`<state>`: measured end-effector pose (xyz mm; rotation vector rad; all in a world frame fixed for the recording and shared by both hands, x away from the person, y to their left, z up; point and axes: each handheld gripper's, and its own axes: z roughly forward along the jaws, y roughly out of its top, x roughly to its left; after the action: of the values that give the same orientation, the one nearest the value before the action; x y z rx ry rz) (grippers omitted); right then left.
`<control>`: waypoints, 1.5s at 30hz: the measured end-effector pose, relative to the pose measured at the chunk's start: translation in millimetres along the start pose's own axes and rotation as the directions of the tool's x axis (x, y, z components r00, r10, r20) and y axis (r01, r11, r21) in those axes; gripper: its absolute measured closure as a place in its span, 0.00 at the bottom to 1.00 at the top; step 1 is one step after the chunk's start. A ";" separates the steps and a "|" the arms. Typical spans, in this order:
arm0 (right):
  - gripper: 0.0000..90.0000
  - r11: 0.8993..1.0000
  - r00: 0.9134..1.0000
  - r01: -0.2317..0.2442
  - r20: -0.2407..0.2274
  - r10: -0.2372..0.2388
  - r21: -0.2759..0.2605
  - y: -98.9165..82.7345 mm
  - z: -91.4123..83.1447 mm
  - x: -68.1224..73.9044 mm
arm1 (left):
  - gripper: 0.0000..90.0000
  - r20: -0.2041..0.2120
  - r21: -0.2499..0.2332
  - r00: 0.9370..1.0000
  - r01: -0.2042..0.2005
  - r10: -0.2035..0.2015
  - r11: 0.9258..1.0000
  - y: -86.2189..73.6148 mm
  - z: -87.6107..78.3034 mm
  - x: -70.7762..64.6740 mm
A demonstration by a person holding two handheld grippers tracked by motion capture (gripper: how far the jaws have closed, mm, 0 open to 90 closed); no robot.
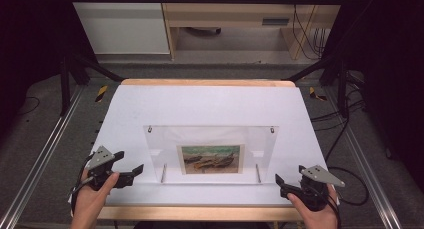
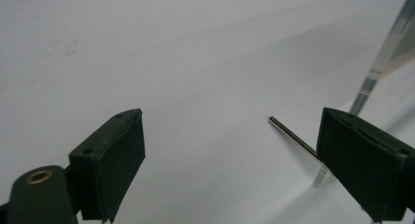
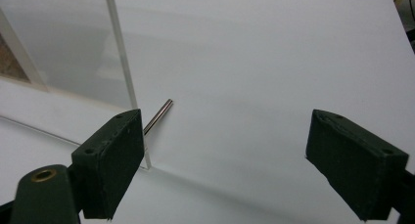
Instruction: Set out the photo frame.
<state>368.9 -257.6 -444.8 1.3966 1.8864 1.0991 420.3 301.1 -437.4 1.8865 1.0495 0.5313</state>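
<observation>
clear frame stands mid-bench, both tongs open at its sides

a clear acrylic picture frame (image 1: 212,154) stands upright near the middle of the white bench (image 1: 210,104), toward the person's edge. inside it sits a small print (image 1: 210,159) of boats on a shore, low in the panel and roughly centred. two small fasteners show at the upper corners of the panel, and two thin metal pins (image 1: 163,173) run out from its foot toward the person, one on each side of the print.

the left tongs (image 1: 131,161) hover just left of the frame, held in the left hand (image 1: 90,199), with the jaws spread apart and nothing between them. in the left gripper view the left tongs (image 2: 230,150) look across bare white surface; a metal pin (image 2: 293,136) and the frame's edge (image 2: 386,53) lie close to the right jaw, though contact cannot be told.

the right tongs (image 1: 289,176) sit just right of the frame near the bench's front edge, held in the right hand (image 1: 315,214), jaws likewise wide and empty. in the right gripper view the right tongs (image 3: 225,155) face the frame's side edge (image 3: 125,82), which rises just above the left jaw, with a pin (image 3: 159,115) beside it.

beyond the bench lie grey floor (image 1: 45,119), black cables and pale cabinets (image 1: 120,24).
</observation>
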 end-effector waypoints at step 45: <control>0.17 0.970 0.999 -0.036 0.041 0.027 0.242 41.2 94.9 -44.4 | 0.14 -0.094 0.152 0.995 -0.008 0.023 0.988 16.6 58.8 50.8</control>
<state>479.9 -266.9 -460.8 1.5734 2.0312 0.8714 497.0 310.4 -456.0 2.0201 1.1669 0.5697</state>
